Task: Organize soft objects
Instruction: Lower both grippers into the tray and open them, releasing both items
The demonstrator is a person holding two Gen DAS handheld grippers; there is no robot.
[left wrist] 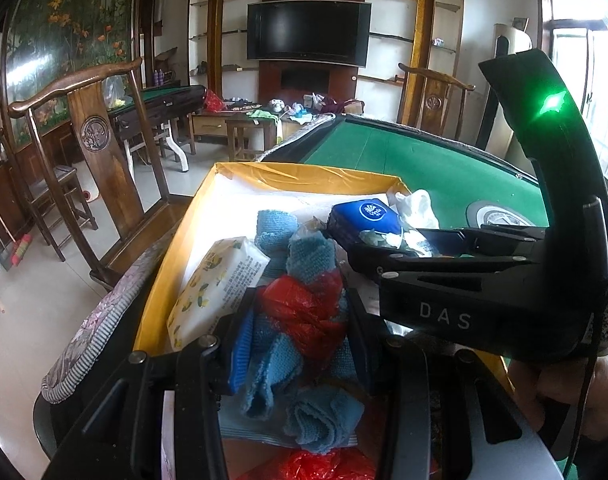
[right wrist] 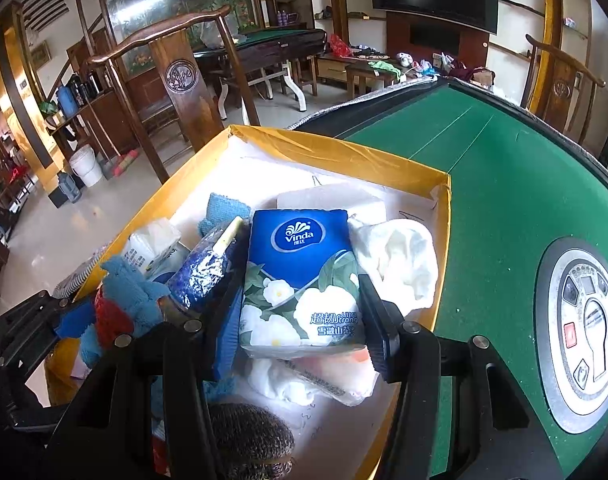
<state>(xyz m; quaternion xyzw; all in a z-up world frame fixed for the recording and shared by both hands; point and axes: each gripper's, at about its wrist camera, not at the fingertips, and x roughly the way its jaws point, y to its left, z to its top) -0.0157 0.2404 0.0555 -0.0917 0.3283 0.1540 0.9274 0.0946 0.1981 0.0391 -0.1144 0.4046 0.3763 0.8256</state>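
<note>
A yellow-walled box (left wrist: pixel 304 174) (right wrist: pixel 343 148) with a white floor holds several soft items. My left gripper (left wrist: pixel 300 336) is shut on a bundle of blue cloth (left wrist: pixel 311 252) wrapped with a red plastic bag (left wrist: pixel 304 308), held over the near end of the box. My right gripper (right wrist: pixel 302 328) is shut on a blue Vinda tissue pack (right wrist: pixel 300 276) (left wrist: pixel 363 212), held above the box's right side. Each gripper shows in the other's view: the right gripper (left wrist: pixel 367 240) over the box, the left gripper (right wrist: pixel 104 320) with its bundle at lower left.
In the box lie a lemon-print tissue pack (left wrist: pixel 220 280), a crumpled white cloth (right wrist: pixel 399 256), a shiny blue packet (right wrist: pixel 200 276) and a steel scourer (right wrist: pixel 252 440). The box sits on a green felt table (right wrist: pixel 503 200) with a round control panel (right wrist: pixel 587 332). A wooden chair (left wrist: pixel 96 128) stands to the left.
</note>
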